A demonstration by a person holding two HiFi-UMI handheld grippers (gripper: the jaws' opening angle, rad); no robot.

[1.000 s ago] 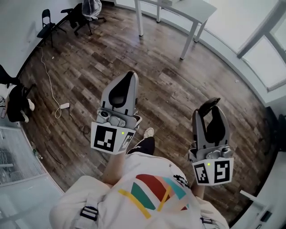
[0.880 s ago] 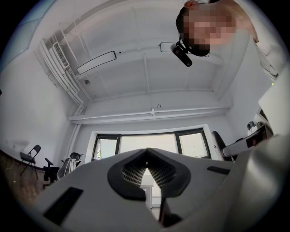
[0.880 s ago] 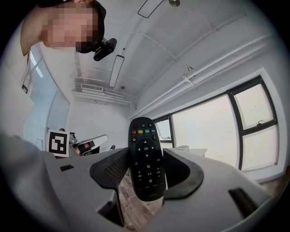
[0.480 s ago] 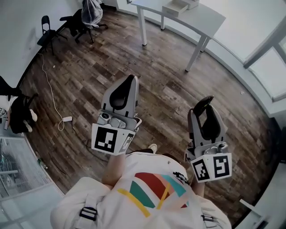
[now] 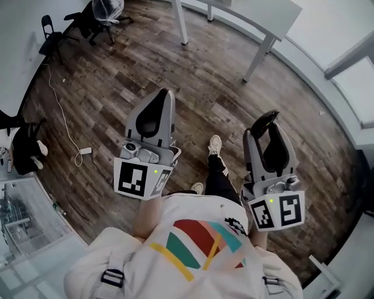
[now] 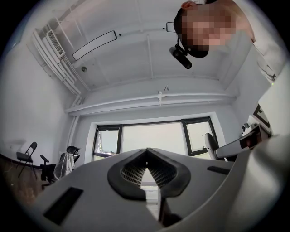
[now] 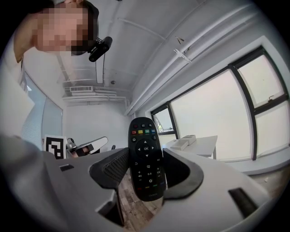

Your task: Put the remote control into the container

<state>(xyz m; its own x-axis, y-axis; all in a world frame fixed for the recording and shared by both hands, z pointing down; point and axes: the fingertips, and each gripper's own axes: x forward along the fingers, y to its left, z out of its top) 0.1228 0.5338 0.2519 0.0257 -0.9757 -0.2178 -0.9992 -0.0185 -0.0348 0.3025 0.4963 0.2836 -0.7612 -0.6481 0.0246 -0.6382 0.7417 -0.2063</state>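
One black, button-covered plastic remote control (image 7: 145, 149) clamped upright between the jaws of the right gripper (image 7: 147, 176); jaws of the left gripper (image 6: 146, 168) pressed together on nothing. Advisable: hold firm and level toward the white table (image 7: 201, 146), loosening only over the container.

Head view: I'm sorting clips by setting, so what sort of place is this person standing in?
Likely an office or lab-type workroom, sparsely furnished: a wood-plank floor, a white table near the wall, an office chair in the far corner, and wide windows seen in the left gripper view.
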